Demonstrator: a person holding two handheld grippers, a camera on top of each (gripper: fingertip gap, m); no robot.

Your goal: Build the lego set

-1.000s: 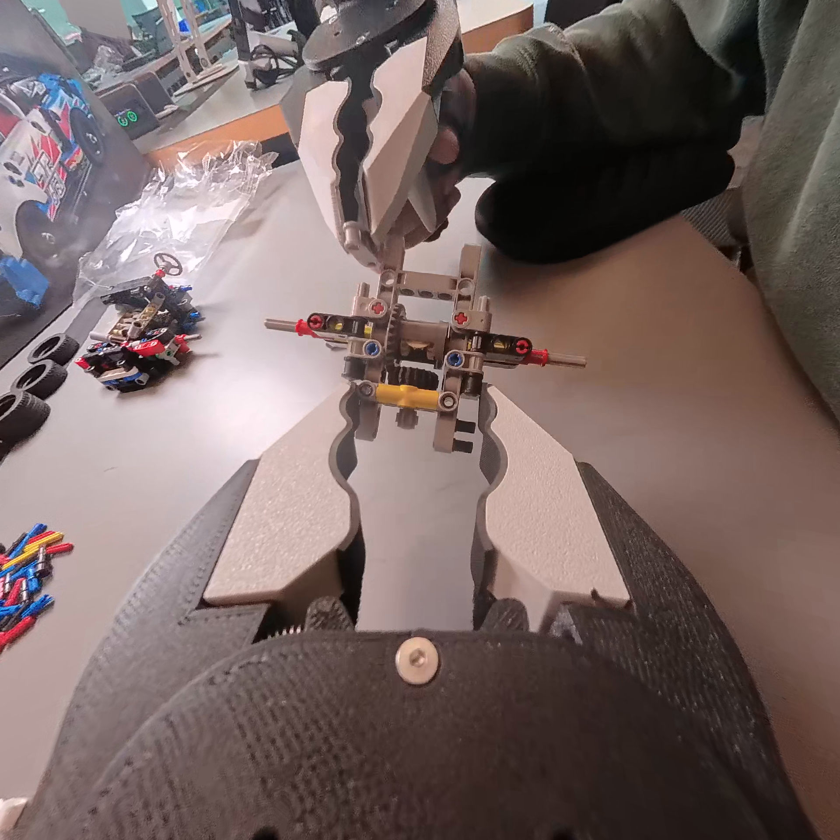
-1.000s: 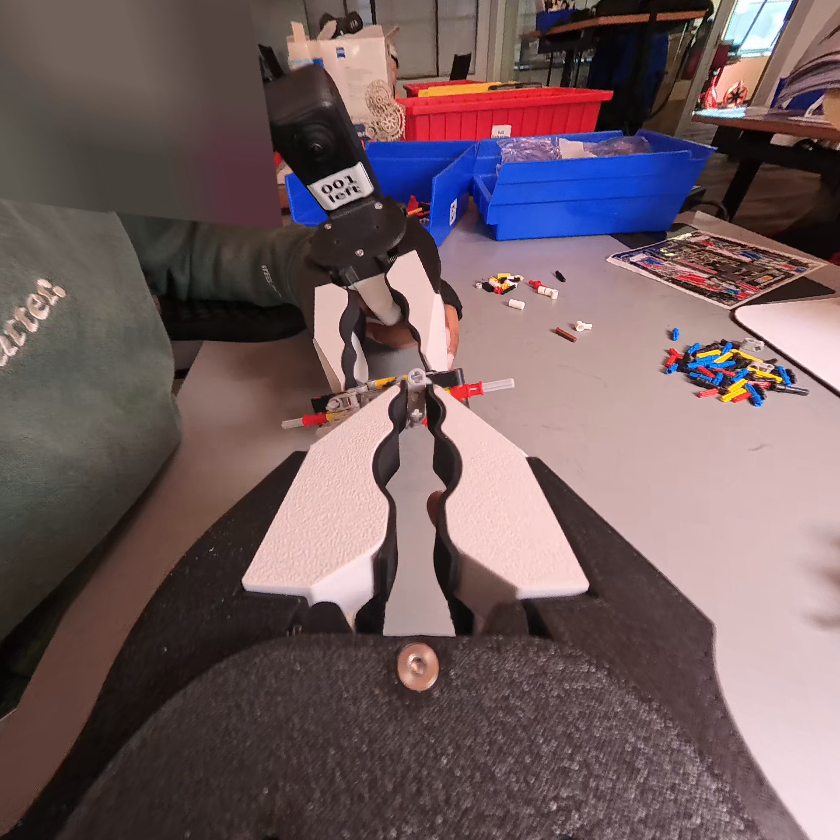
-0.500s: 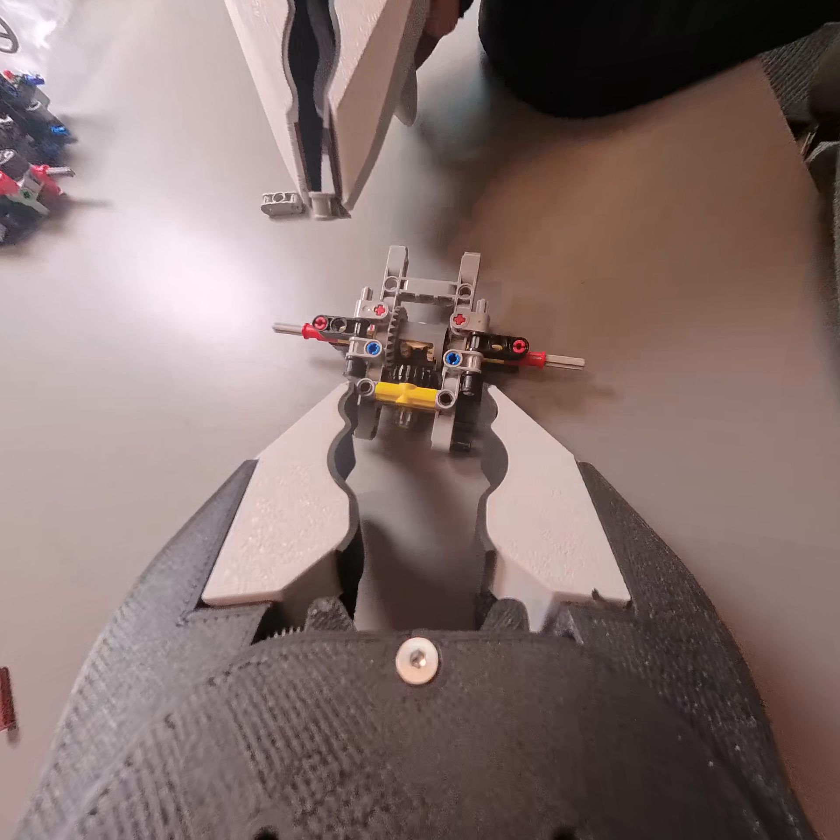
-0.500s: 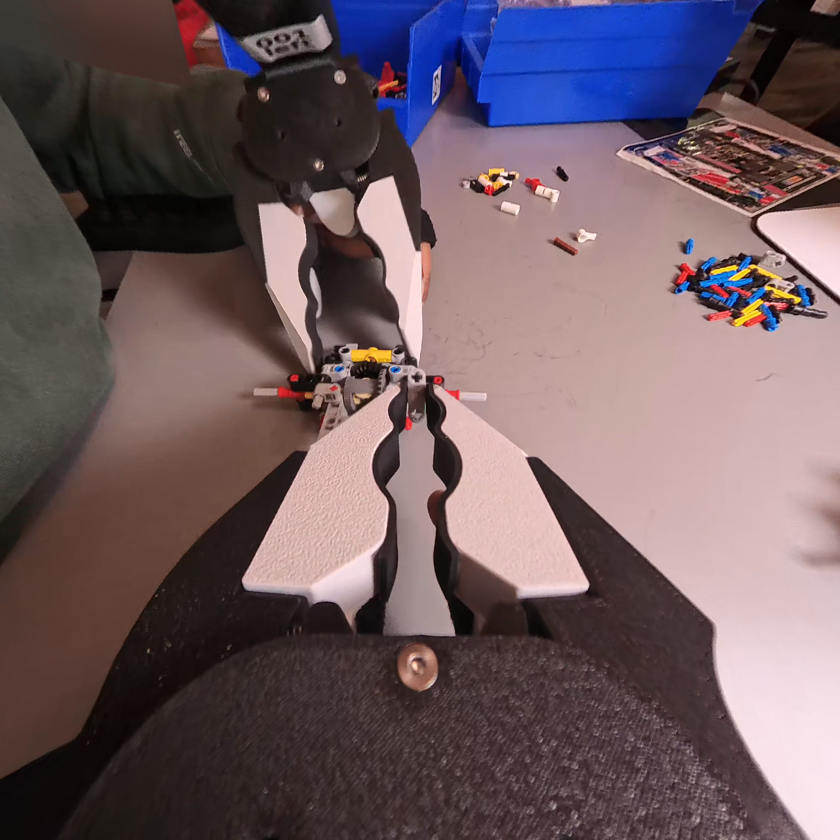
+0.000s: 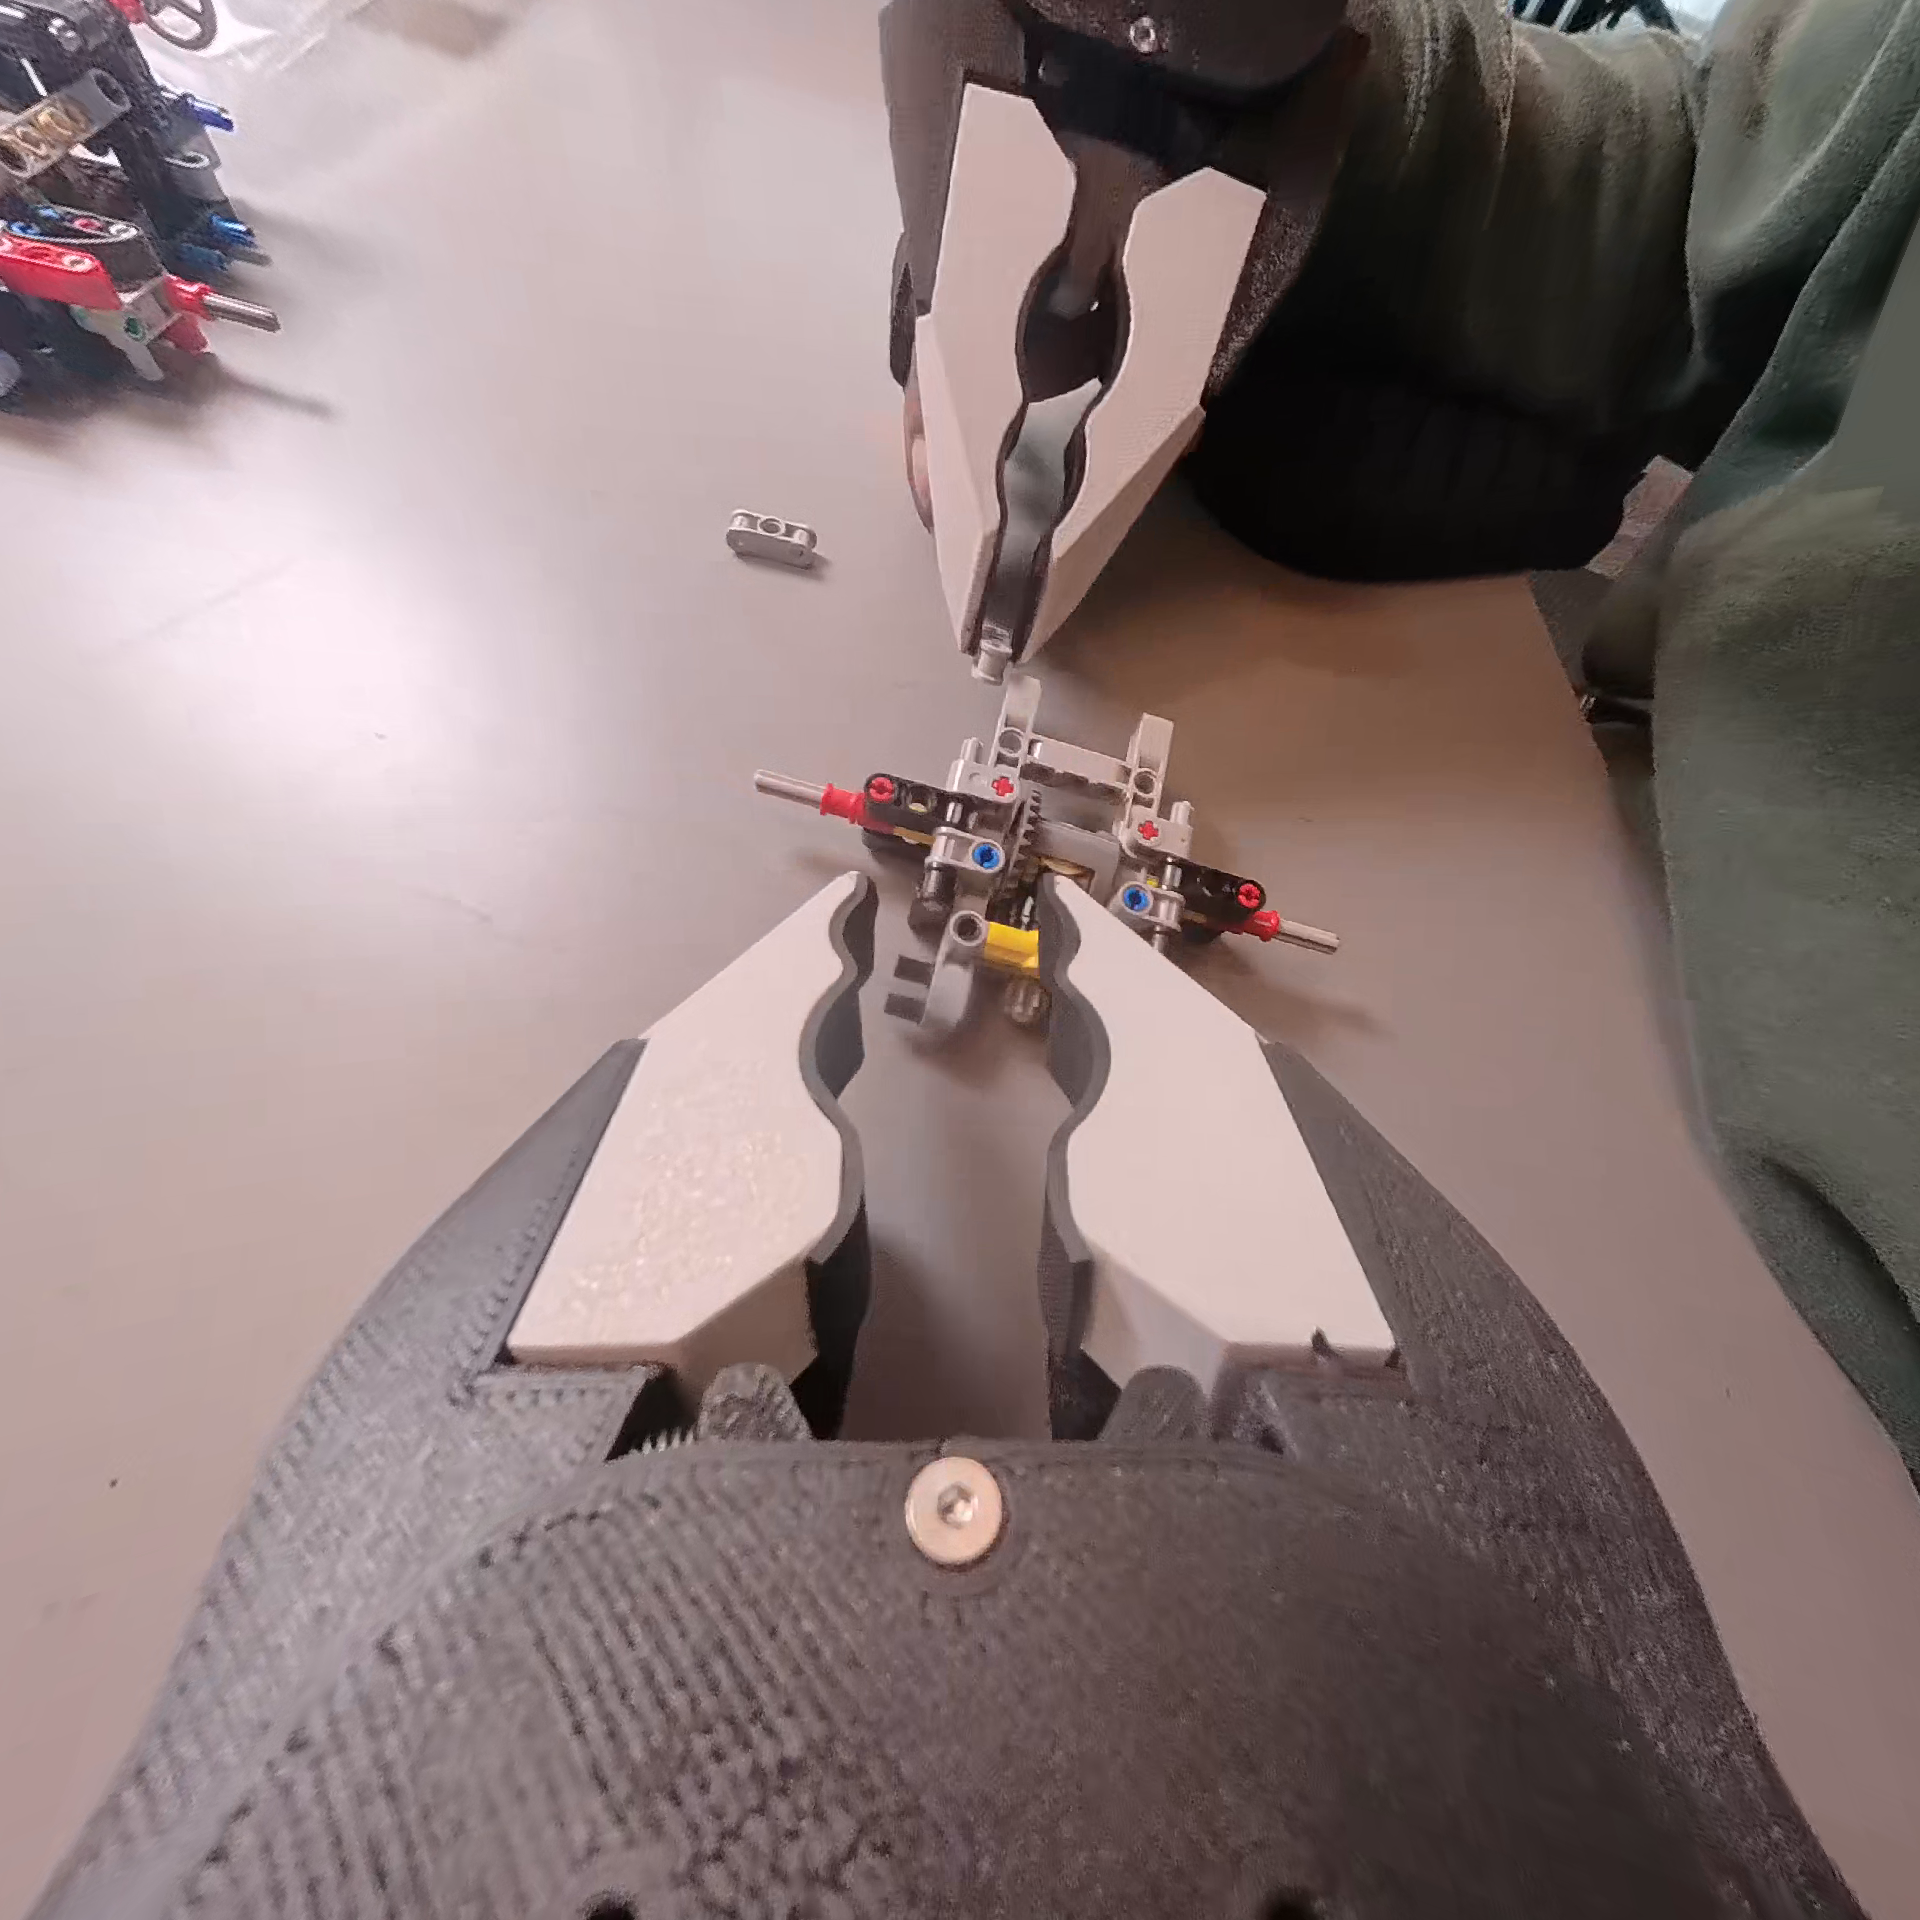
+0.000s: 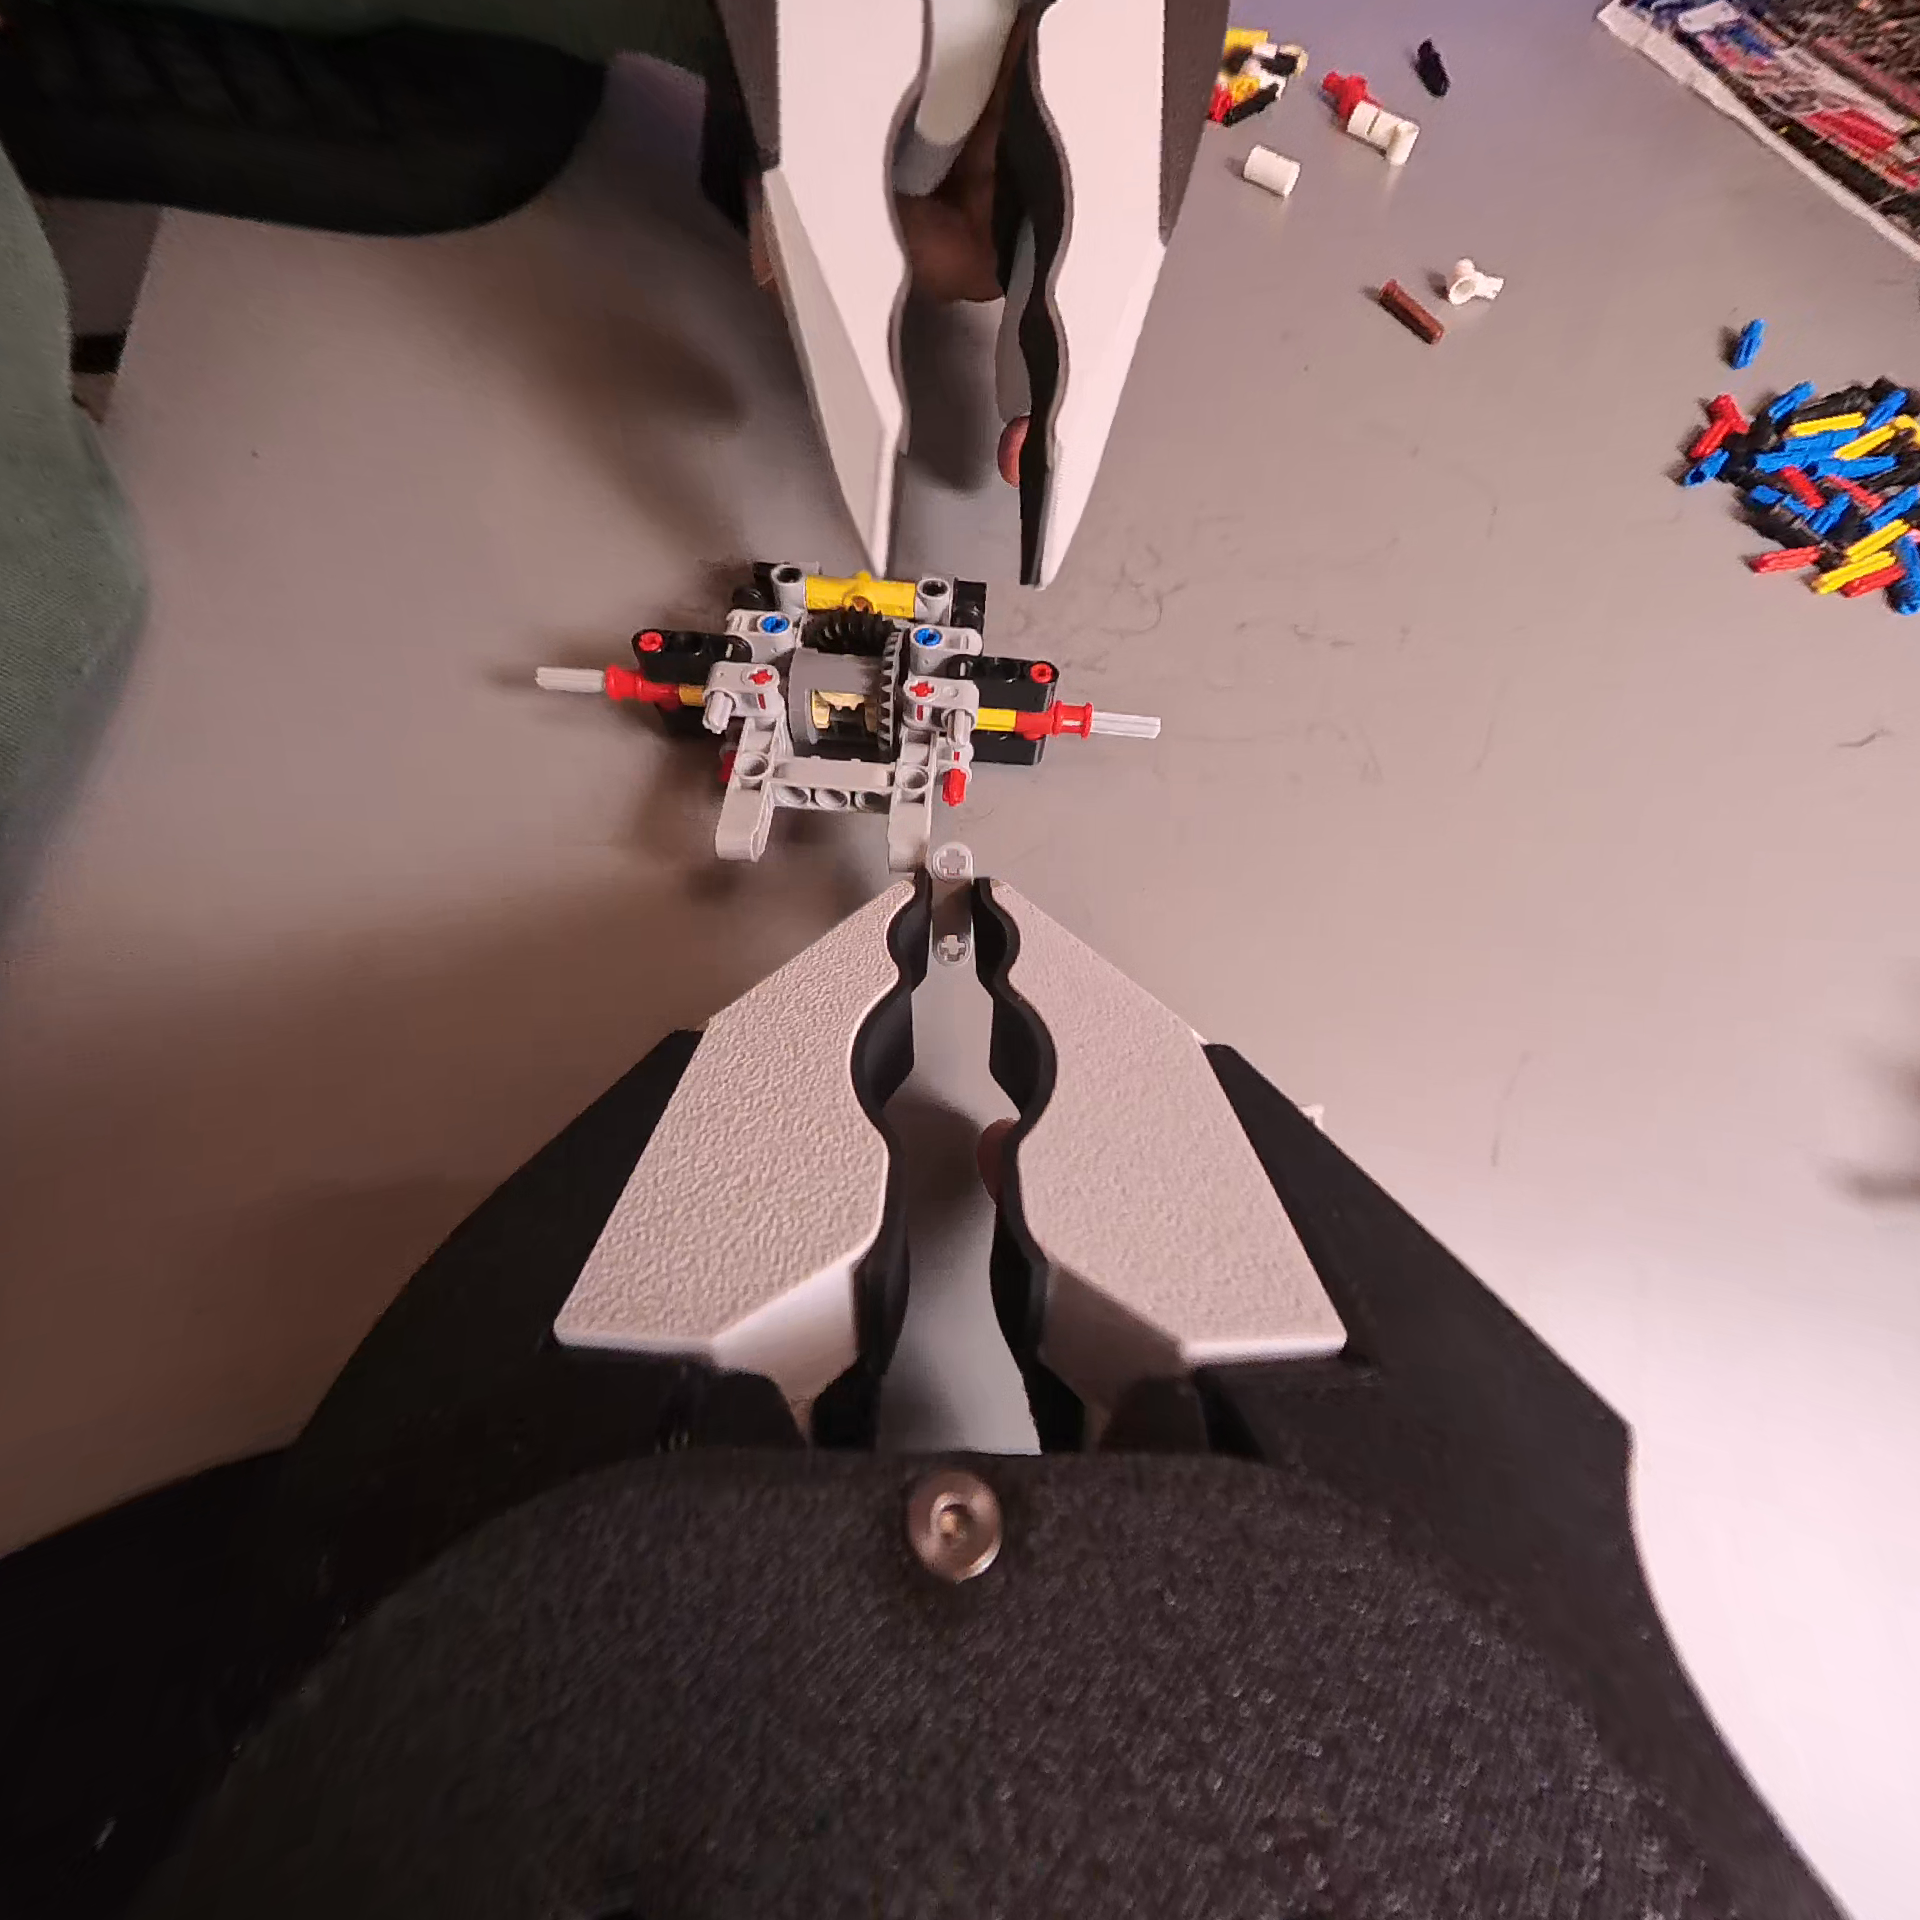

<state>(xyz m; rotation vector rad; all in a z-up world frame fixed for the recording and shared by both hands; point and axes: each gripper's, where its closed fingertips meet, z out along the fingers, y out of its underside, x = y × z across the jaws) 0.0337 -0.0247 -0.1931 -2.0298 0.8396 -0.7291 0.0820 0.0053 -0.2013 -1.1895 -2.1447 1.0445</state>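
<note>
1. The left gripper's right finger (image 5: pixel 1122 997) hides one end of the yellow bar (image 5: pixel 1010 943).
2. The toy car (image 5: pixel 94 260) is cut off by the left edge.
3. The printed sheet (image 6: pixel 1808 94) and the pile of small pins (image 6: pixel 1829 488) run past the right edge.

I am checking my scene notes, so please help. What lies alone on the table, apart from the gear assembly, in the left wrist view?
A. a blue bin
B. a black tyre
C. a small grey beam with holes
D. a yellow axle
C: a small grey beam with holes lies by itself on the grey table, away from the gear assembly; nothing touches it.
</note>
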